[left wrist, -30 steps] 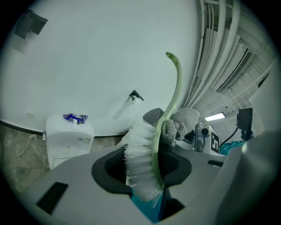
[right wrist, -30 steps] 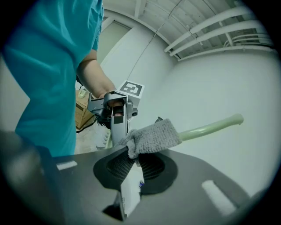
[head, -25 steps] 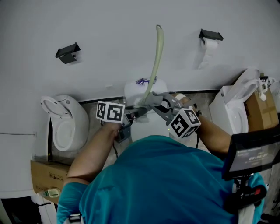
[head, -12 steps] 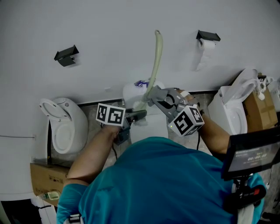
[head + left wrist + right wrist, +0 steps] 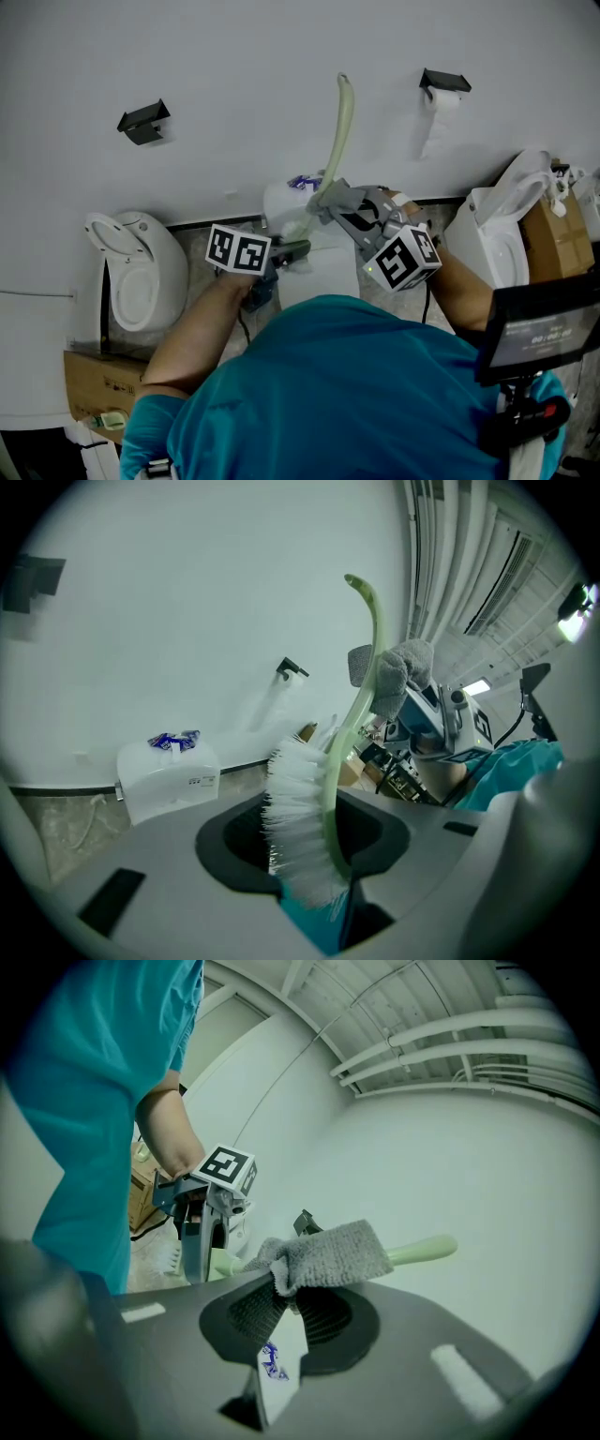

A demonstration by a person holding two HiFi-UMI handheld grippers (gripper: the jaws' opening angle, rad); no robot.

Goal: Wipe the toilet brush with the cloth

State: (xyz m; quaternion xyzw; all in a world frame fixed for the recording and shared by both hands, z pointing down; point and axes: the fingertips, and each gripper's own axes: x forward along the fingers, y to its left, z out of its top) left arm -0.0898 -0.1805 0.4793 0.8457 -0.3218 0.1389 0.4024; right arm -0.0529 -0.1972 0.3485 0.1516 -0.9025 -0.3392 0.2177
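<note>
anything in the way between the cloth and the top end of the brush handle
Nothing visible. The cloth in the right tongs wraps the toilet brush handle, which is bare from there to its tip.

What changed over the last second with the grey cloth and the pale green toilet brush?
The right gripper, shut on the fuzzy grey cloth, slid it up the handle of the pale green plastic toilet brush, towards its tip. The left gripper kept its grip on the white bristle end; nothing was let go.
</note>
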